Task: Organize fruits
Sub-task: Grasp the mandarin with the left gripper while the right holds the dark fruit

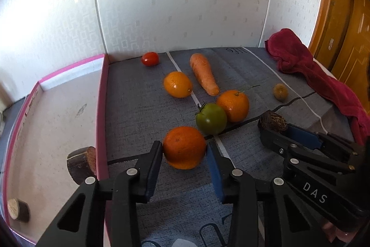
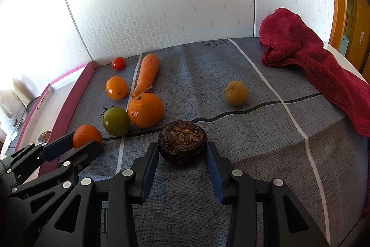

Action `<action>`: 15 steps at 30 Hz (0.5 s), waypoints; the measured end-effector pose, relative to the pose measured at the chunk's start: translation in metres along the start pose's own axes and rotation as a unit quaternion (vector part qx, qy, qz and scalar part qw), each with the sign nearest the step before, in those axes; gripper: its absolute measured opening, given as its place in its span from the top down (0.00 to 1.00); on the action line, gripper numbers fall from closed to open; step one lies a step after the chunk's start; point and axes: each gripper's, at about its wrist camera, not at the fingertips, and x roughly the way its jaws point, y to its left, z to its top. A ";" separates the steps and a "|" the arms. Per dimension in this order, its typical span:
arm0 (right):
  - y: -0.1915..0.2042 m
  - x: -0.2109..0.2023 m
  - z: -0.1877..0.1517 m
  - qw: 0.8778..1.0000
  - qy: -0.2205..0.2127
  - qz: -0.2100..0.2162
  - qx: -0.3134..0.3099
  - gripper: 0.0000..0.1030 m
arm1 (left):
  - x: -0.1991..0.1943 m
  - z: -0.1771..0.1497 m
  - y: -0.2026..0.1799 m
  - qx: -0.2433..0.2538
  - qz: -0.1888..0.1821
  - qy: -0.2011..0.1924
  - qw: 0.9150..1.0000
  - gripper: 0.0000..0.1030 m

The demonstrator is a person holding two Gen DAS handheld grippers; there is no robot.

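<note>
My left gripper (image 1: 184, 148) is shut on an orange (image 1: 184, 147), which rests on the grey cloth (image 1: 138, 108); it also shows in the right wrist view (image 2: 86, 134). My right gripper (image 2: 182, 149) is shut on a dark brown wrinkled fruit (image 2: 182, 141), also seen in the left wrist view (image 1: 274, 122). On the cloth lie a green tomato (image 1: 211, 118), a second orange (image 1: 233, 105), a third orange (image 1: 177, 84), a carrot (image 1: 203, 73), a red tomato (image 1: 150, 58) and a small yellowish fruit (image 1: 280, 92).
A pink-rimmed box (image 1: 101, 108) stands to the left, with dark brown pieces (image 1: 82, 163) inside. A red towel (image 2: 307, 61) lies at the back right, over the table edge. A patterned wall stands behind the table.
</note>
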 end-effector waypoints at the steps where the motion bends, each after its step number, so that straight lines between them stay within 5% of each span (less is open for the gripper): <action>1: 0.000 0.000 0.000 1.000 0.000 0.000 0.000 0.59 | 0.000 0.000 0.000 0.001 0.000 0.001 1.000 0.62; 15: 0.000 -0.001 0.000 1.000 0.000 0.003 0.004 0.59 | 0.005 -0.005 -0.001 0.003 0.005 0.011 1.000 0.62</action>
